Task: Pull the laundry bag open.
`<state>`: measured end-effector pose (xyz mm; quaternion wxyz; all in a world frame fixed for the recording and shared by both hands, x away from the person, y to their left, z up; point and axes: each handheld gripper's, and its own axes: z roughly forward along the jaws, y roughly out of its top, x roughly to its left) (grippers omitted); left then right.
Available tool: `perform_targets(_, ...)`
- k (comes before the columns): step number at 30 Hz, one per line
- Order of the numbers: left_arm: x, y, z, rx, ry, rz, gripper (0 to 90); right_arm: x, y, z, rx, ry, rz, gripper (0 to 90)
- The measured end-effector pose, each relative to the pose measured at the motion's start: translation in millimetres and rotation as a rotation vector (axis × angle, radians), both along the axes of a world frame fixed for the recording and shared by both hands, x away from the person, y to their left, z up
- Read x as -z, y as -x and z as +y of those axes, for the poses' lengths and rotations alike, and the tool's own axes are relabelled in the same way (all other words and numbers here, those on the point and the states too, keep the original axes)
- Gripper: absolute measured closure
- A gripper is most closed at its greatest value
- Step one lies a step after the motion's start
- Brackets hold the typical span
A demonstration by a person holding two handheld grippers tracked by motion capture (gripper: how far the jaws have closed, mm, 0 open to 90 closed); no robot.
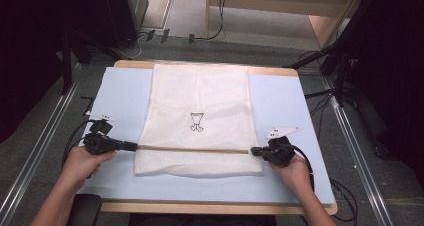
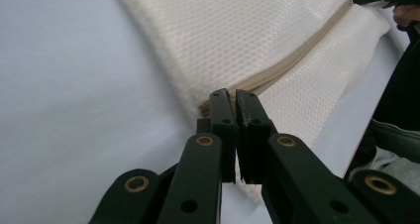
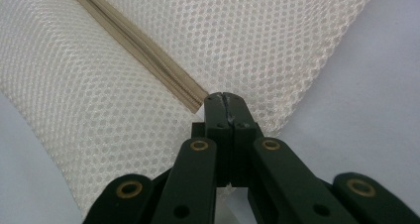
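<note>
Two bare forearms reach in from the near edge of the tabletop [image 1: 120, 206], each hand gripping a black two-jaw tool. Between them lies a white mesh laundry bag [image 1: 200, 101] with a small black drawing at its middle, spread flat on a pale blue mat [image 1: 120, 93] that covers most of the wooden surface. Its near end is doubled over, and a tan zipper band [image 1: 192, 149] runs straight across it from side to side. At the band's left end the left tool [image 1: 134, 146] is clenched on the zipper and the mesh edge, its jaws pressed together around the fabric, as the left gripper view shows [image 2: 233, 97]. At the opposite end the right tool [image 1: 254, 151] is likewise clamped tight on the band's tip, its jaws meeting over it in the right gripper view [image 3: 224, 99]. By its look the bag is light, limp and open-weave, apt to sag, wrinkle or snag rather than hold any shape; the stitched zipper band appears the firmest part and the soundest place to take hold, gripped at both ends so the cloth stays taut.
</note>
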<state>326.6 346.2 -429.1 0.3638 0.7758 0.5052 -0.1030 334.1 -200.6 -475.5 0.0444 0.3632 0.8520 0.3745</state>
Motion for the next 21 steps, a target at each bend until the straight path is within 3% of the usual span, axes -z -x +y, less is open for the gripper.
perform_targets(3, -0.9, 0.8, 9.2, -0.018, 0.032, -0.004, 88.9, 0.0, -0.3, 0.1, -0.004, -0.001, 0.000, 90.0)
perform_targets(8, 0.4, 0.8, 2.4, -0.009, -0.036, -0.028, 88.0, -0.4, -1.1, 0.1, -0.003, -0.005, 0.011, 90.0)
perform_targets(10, 0.7, 1.6, -0.8, 0.003, -0.059, -0.059, 86.7, -1.4, -2.6, 0.3, 0.003, -0.005, 0.027, 90.0)
perform_targets(13, -0.8, 2.1, -0.2, 0.000, -0.034, -0.082, 76.5, -3.6, -4.1, -0.1, -0.008, -0.012, 0.036, 86.7)
perform_targets(16, -0.4, 2.0, -3.2, 0.005, -0.049, -0.124, 70.1, -8.0, -4.7, 1.1, 0.001, -0.009, 0.022, 83.5)
perform_targets(21, 0.6, -0.3, -7.1, 0.020, -0.088, -0.163, 60.5, -16.2, -4.9, 3.2, 0.009, -0.053, 0.006, 76.4)
